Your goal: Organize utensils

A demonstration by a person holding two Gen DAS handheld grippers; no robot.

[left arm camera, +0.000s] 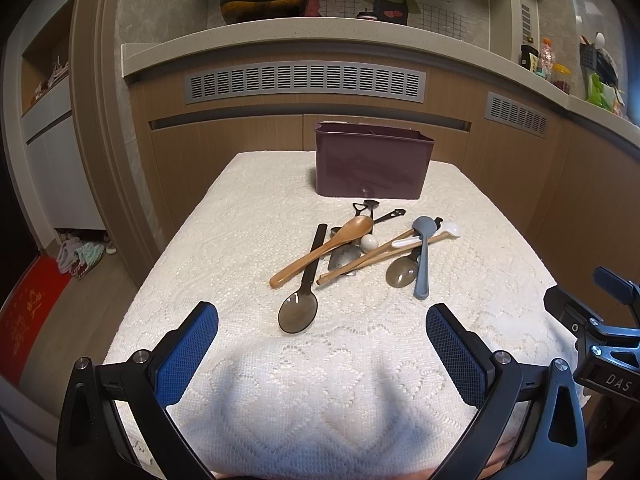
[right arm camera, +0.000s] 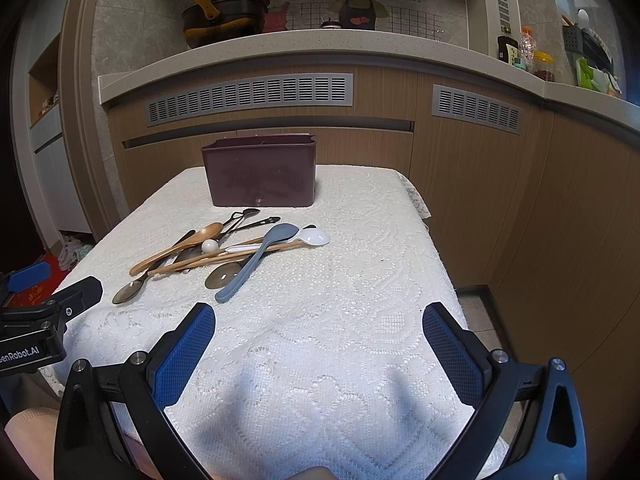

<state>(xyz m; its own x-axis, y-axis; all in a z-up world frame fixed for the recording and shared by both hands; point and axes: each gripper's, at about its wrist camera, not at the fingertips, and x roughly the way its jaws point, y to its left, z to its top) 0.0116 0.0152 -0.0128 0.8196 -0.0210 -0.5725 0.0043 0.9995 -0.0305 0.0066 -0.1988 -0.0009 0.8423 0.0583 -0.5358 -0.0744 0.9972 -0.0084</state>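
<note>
Two claws, left claw (left arm camera: 322,336) and right claw (right arm camera: 319,336), hover spread wide and empty above the near edge of the lace-covered desk (left arm camera: 240,220). Mixed utensils (left arm camera: 356,248) lie piled mid-desk; a maroon holder (left arm camera: 370,160) stands at the far edge.

One maroon holder (left arm camera: 372,164), one wooden spoon (left arm camera: 320,250), two chopsticks (left arm camera: 376,254), one blue-grey spoon (left arm camera: 423,256).
</note>
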